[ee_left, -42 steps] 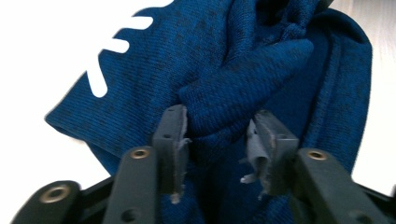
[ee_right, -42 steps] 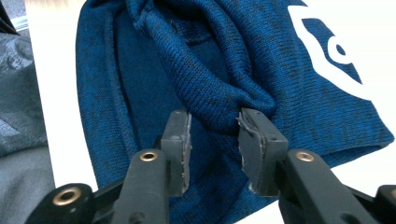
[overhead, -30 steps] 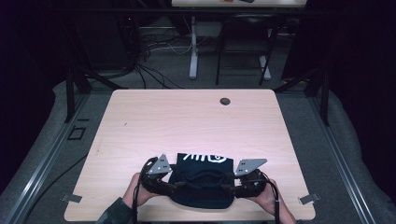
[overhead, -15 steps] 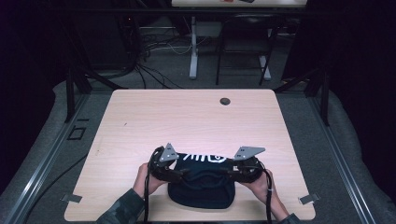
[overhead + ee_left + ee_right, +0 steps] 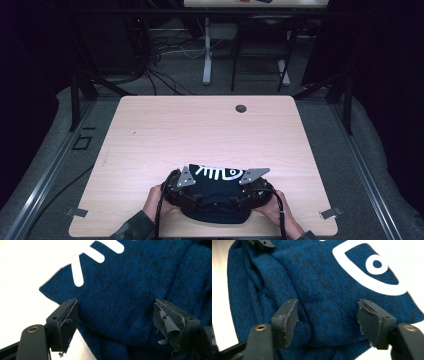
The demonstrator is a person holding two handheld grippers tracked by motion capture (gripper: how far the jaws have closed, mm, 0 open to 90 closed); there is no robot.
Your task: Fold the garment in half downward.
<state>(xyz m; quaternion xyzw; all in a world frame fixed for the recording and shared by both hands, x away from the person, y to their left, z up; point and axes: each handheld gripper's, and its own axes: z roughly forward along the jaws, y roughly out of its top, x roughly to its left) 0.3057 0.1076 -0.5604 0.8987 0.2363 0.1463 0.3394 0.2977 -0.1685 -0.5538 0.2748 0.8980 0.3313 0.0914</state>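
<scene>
At the near edge of the table (image 5: 150,130), the person's two hands come in from the bottom of the high view, each holding a gripper over a folded dark blue knit garment (image 5: 215,200). The left gripper (image 5: 181,189) sits at the garment's left side and the right gripper (image 5: 252,187) at its right side, their grey three-cornered plates angled toward each other above the cloth. In the left gripper view, the left gripper (image 5: 117,322) has its jaws standing well apart and has just been opening; the blue fabric (image 5: 120,290) lies between and under the jaws, and the pads do not pinch it. One pad carries torn, peeling grey lining. In the right gripper view, the right gripper (image 5: 328,320) likewise has its jaws spread wide, having just been opening, with a rumpled fold of the garment (image 5: 319,285) lying between them, unclamped. The garment rests on the pale wooden tabletop close to the person, roughly centred left to right, bunched at its near side and flatter toward the far side. There its white printed fish-skeleton design (image 5: 217,173) shows, ribs to the left and a round eye to the right. Farther off, near the table's far edge, sits a small dark round grommet (image 5: 241,108), well apart from the garment.
</scene>
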